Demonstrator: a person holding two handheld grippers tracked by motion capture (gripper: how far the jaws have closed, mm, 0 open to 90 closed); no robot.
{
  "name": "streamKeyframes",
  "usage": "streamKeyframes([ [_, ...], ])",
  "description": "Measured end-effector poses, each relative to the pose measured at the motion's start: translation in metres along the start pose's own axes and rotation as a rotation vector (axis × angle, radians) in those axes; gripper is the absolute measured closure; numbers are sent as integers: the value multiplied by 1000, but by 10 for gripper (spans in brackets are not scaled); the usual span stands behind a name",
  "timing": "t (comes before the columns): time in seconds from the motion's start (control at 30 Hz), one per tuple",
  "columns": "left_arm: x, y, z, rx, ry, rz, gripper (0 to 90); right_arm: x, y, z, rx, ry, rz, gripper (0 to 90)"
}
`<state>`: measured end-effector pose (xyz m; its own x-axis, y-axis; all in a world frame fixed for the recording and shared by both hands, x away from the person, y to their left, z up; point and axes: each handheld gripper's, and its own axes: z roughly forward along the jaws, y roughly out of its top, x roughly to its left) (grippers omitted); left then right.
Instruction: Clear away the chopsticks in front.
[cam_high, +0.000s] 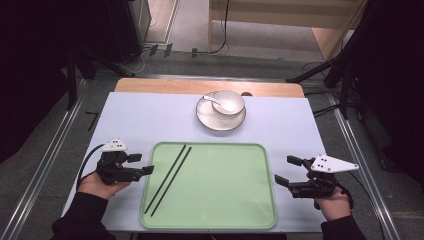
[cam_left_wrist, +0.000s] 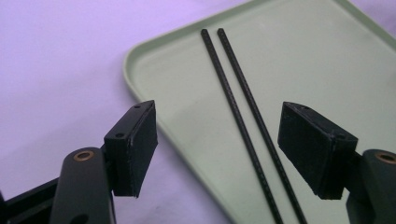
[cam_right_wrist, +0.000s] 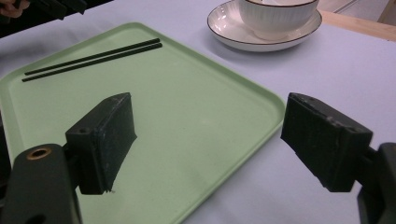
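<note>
Green tray (cam_high: 225, 200) holding chopsticks (cam_high: 168, 179), spoon (cam_high: 216, 101) seemingly in bowl (cam_high: 229, 103)

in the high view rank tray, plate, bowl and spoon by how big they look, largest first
1. green tray, by far the largest.
2. white plate.
3. bowl, sitting on the plate and covering less than it.
4. spoon, resting in the bowl, smallest.
</note>
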<state>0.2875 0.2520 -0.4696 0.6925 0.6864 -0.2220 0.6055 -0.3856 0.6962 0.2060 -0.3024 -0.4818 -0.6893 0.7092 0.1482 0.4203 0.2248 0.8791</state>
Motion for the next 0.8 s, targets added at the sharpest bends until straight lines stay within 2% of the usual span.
streamKeyframes([
  [0.2,12,-6,-12,-32,10,-12,290,1,0,-2,-5,-4,2,181],
  [0.33,17,-10,-17,-52,28,6,287,1,0,-4,-11,-3,-1,181],
  [0.8,23,-13,-20,-61,49,-9,275,3,0,-4,-14,0,-1,180],
])
